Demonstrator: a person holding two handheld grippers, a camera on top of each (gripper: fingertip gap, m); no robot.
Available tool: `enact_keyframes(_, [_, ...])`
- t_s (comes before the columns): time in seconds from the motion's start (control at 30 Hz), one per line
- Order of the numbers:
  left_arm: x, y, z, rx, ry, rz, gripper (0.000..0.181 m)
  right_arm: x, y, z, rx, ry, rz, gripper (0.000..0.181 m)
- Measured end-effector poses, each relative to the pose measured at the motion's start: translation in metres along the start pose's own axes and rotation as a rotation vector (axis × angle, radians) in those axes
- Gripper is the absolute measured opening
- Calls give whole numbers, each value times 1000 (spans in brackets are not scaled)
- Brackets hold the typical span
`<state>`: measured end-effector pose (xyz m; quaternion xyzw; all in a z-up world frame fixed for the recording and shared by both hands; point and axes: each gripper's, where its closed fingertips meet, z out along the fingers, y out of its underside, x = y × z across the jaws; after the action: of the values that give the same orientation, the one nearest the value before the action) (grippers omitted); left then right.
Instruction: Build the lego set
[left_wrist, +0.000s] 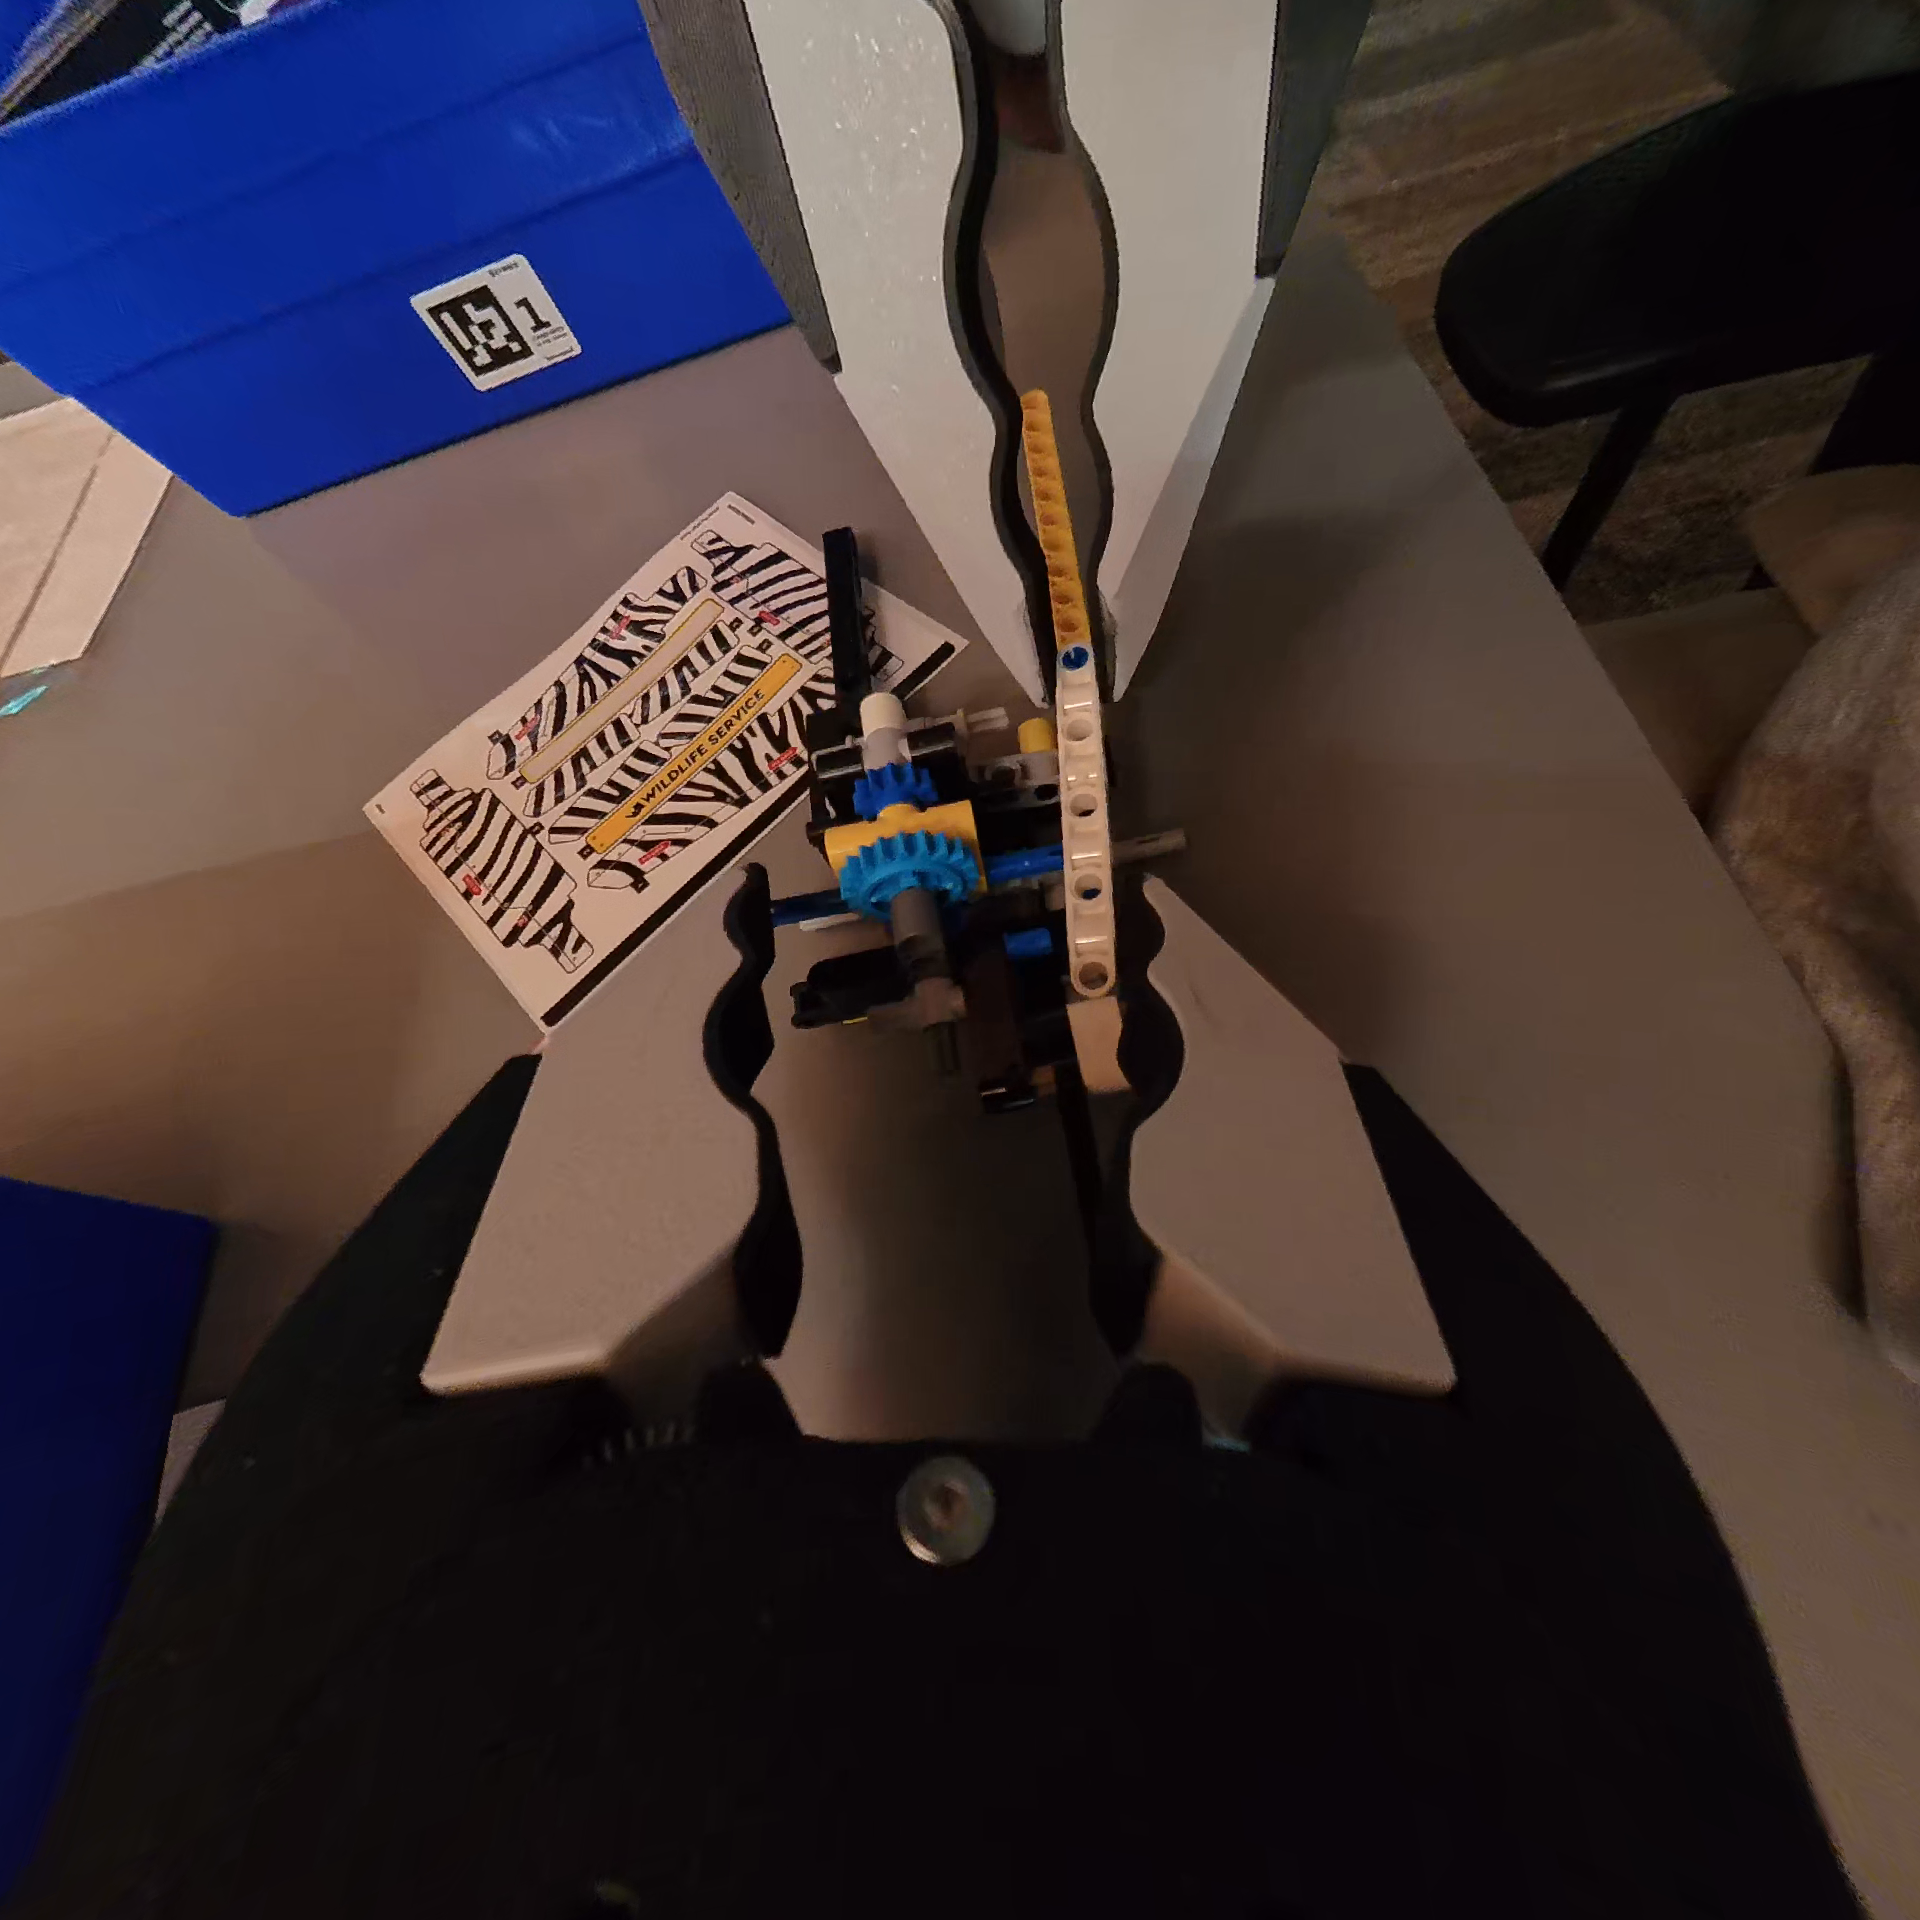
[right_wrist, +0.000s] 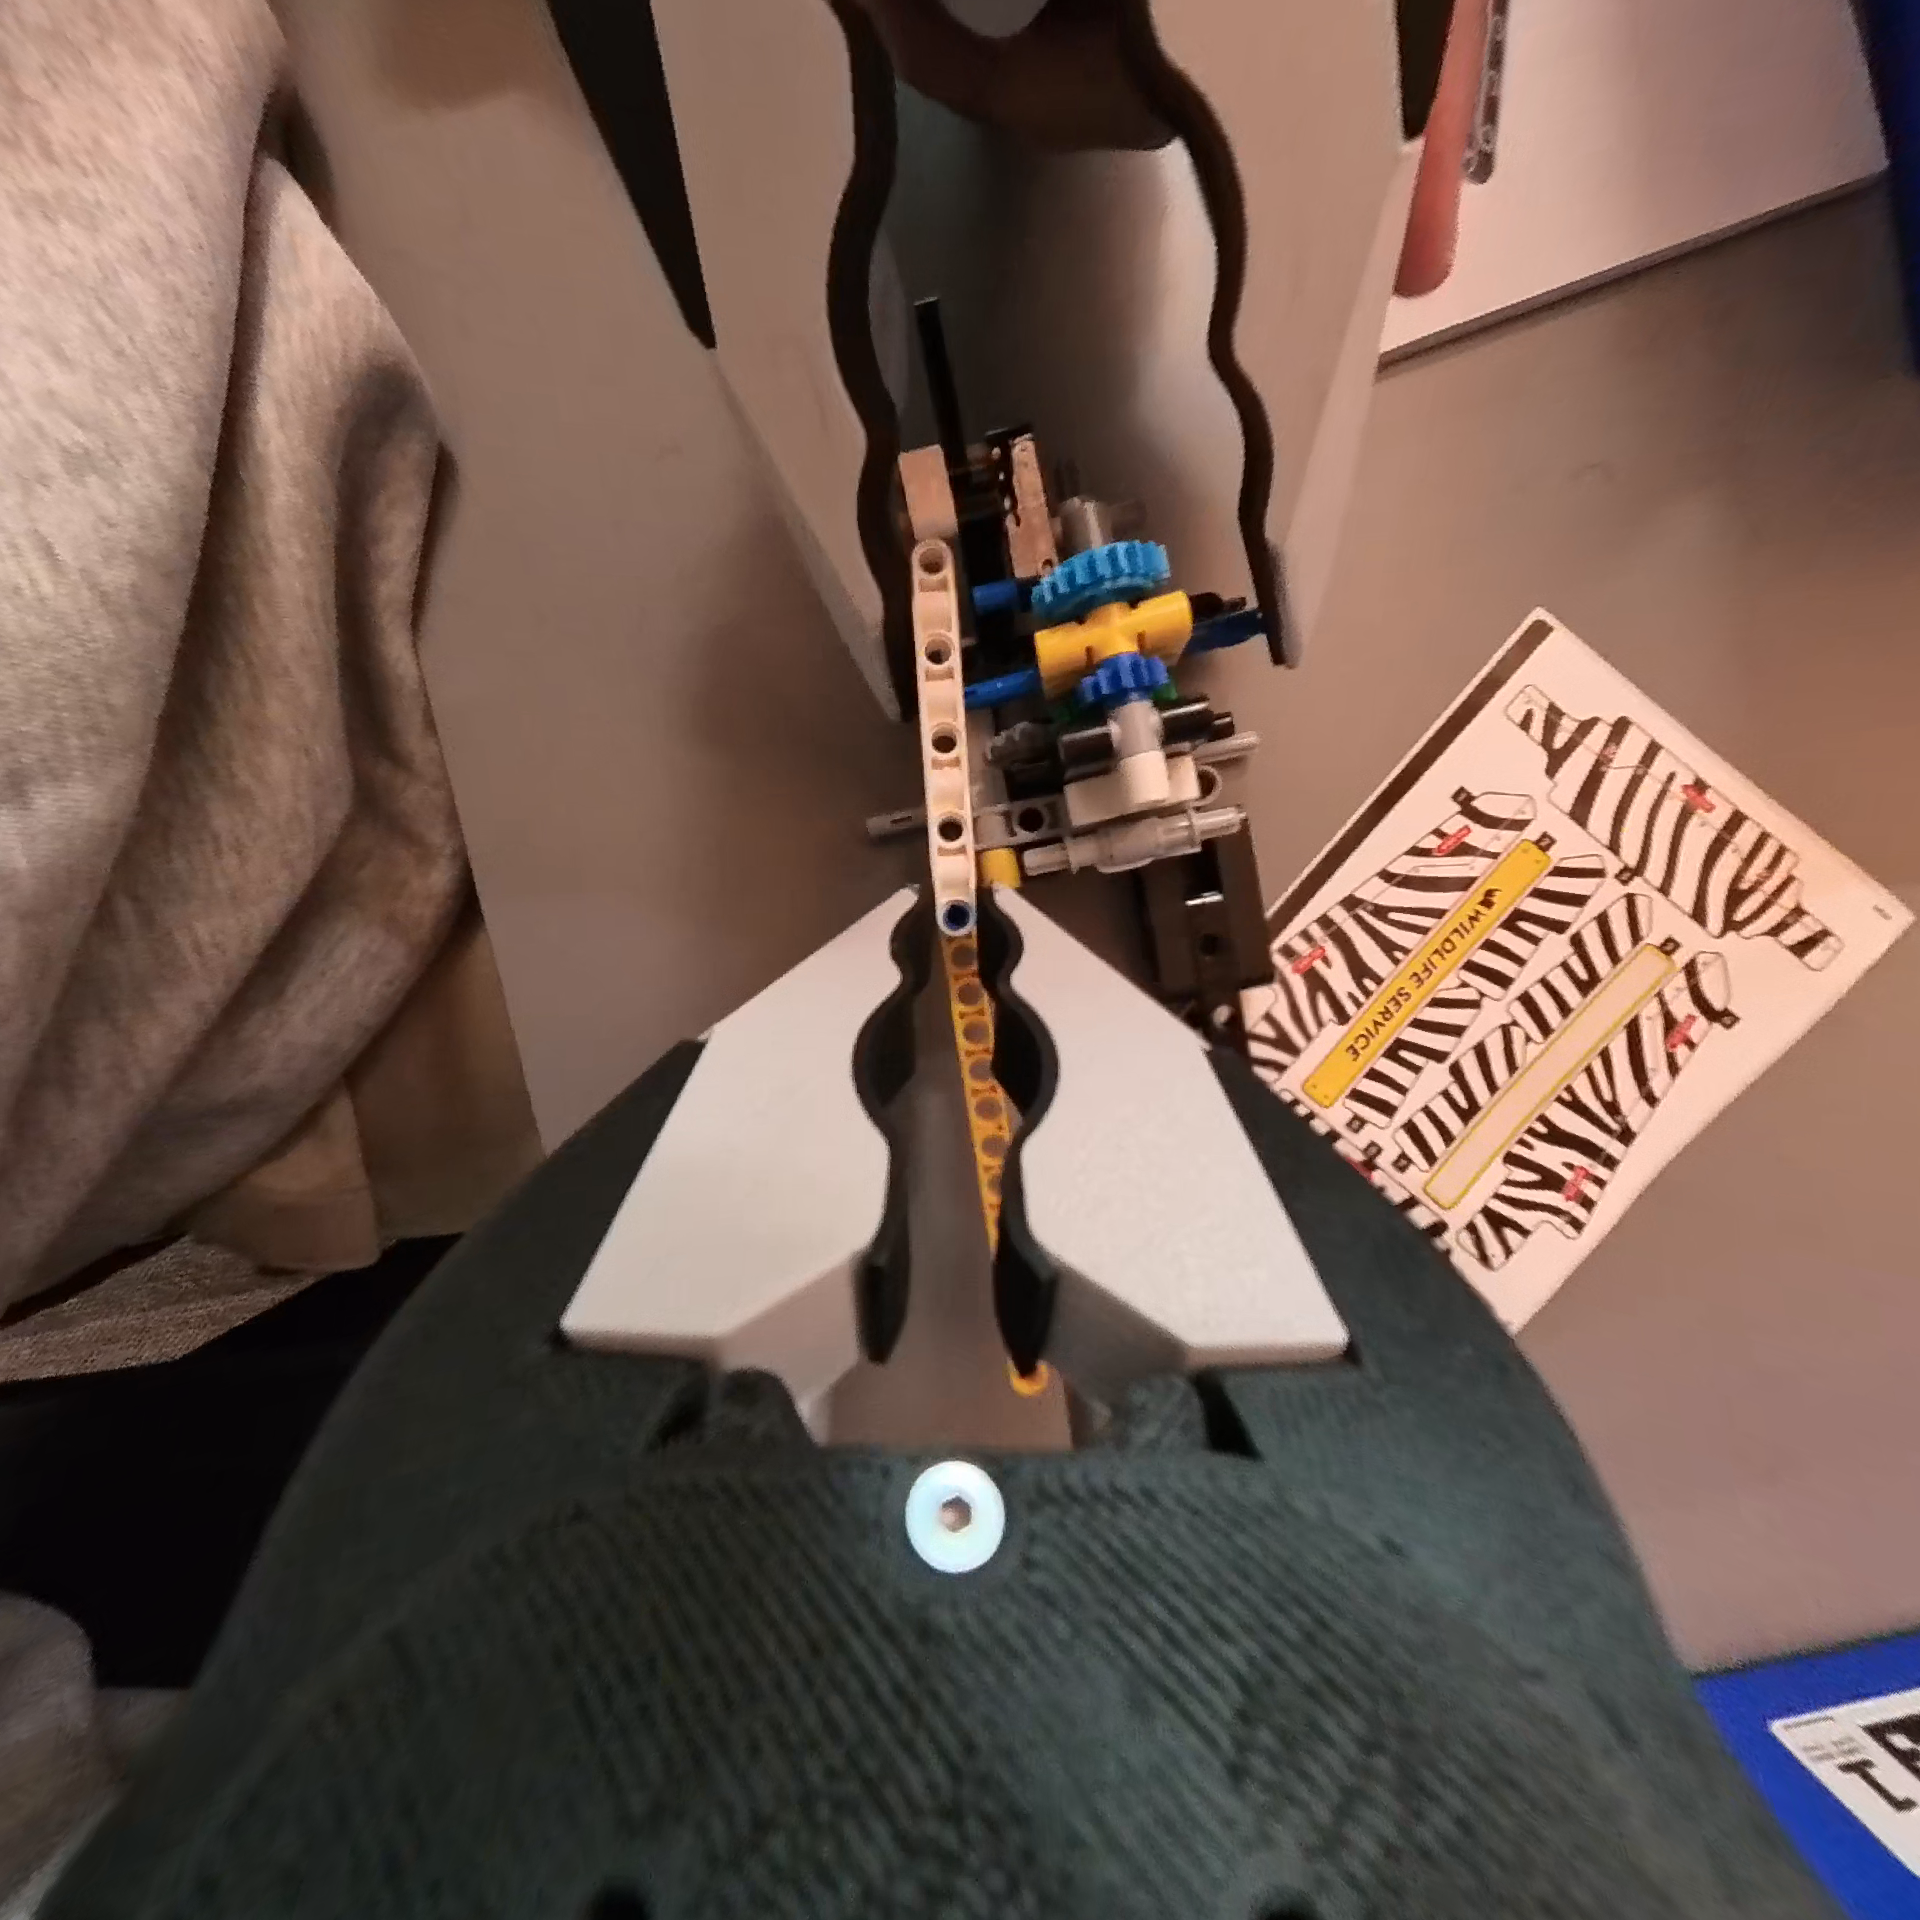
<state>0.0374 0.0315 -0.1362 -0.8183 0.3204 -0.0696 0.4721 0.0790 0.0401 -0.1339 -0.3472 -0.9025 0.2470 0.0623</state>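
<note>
Right gripper (right_wrist: 956, 914) clamps the yellow beam (right_wrist: 977, 1081); left gripper (left_wrist: 945, 914), jaws wide, straddles the lego assembly (left_wrist: 935, 862) beside the sticker sheet (left_wrist: 623, 769).

A lego assembly (left_wrist: 935, 894) mixes black, white, grey, yellow and blue parts, with light blue gears (left_wrist: 891, 878). A yellow beam (right_wrist: 982, 1091) joins a white beam (right_wrist: 943, 717). A sticker sheet (left_wrist: 623, 758) shows black-and-white zebra stripes. A blue bin (left_wrist: 312, 260), possibly plastic, carries a black-and-white tag (left_wrist: 497, 322).

Left tool (left_wrist: 945, 904) spread wide, fingers flanking its load, right finger touching; right tool (right_wrist: 961, 914) pinched narrow from the opposite side; tips pointing at each other, nearly meeting.
</note>
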Motion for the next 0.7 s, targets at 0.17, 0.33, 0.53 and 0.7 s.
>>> enact_keyframes(0.17, [1,1,0,-4,4,8,67,0,-2,-1,14,-5,-4,5])
enact_keyframes(0.33, [1,1,0,-5,3,13,68,1,-4,-3,27,5,-13,6])
enact_keyframes(0.53, [-1,2,-1,-4,-2,8,67,1,-3,-2,33,-2,-11,6])
enact_keyframes(0.7, [-5,-4,-4,35,-7,-32,47,8,-4,-2,41,42,-22,6])
